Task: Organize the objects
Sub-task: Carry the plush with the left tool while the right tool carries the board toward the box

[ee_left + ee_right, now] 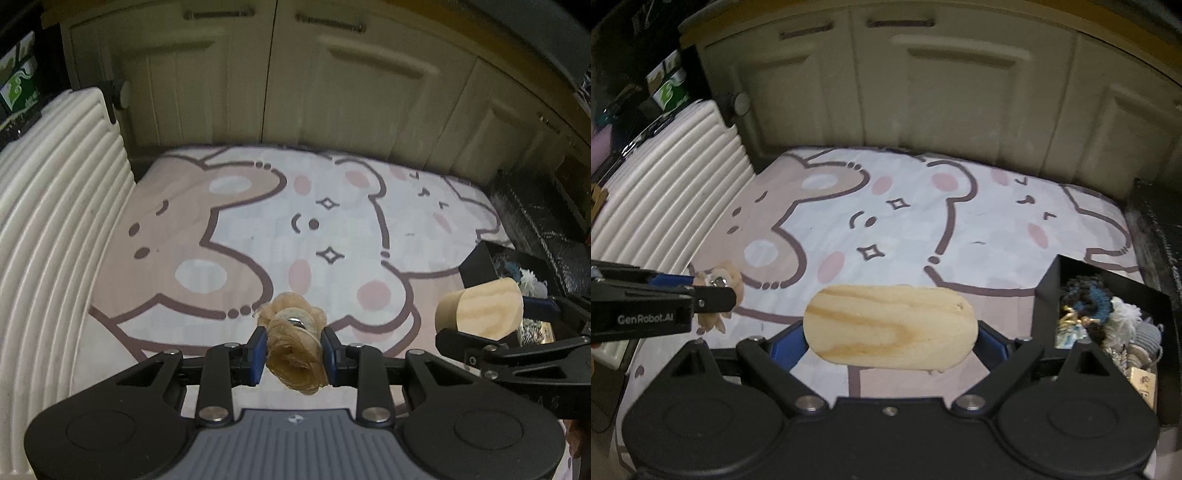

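Note:
My left gripper (293, 352) is shut on a beige gauzy hair scrunchie (295, 354) with a metal ring in it, held above the cartoon bear mat (221, 236). My right gripper (891, 332) is shut on an oval wooden lid (890, 325), held flat above the mat. In the left wrist view the wooden lid (484, 310) and right gripper (532, 332) are at the right. In the right wrist view the left gripper (713, 295) with the scrunchie (720, 280) is at the left.
A black box (1049, 284) with several hair accessories stands at the right on the mat (960, 229). A white ribbed panel (55, 206) flanks the left. Cream cabinet doors (332, 92) stand behind. A dark ledge (535, 221) runs along the right.

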### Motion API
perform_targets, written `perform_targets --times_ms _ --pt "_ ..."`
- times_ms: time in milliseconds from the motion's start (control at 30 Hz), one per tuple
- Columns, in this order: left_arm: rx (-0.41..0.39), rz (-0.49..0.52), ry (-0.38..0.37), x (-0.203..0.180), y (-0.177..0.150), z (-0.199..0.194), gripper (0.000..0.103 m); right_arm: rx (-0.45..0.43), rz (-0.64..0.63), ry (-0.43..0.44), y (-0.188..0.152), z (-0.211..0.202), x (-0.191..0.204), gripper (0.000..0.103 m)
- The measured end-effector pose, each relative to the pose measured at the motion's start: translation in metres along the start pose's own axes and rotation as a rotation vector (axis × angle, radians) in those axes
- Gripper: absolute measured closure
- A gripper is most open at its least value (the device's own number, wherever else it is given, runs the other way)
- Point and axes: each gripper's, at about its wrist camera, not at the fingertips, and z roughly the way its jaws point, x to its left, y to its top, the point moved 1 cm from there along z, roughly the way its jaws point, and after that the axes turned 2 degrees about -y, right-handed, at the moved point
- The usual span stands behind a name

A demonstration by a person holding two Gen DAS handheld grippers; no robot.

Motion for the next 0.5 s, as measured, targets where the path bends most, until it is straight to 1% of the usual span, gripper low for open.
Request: perform_targets --times_ms 300,500 --pt "-0.08 -0.009 0.007 -0.009 0.004 -0.013 0.071 -0.049 0.091 -0.054 0.005 -0.013 -0.017 0.009" --pt "-0.131 -0.008 0.008 -0.016 0.006 -0.021 0.071 -0.078 0.122 -0.082 0.008 -0.02 -0.025 0.009"
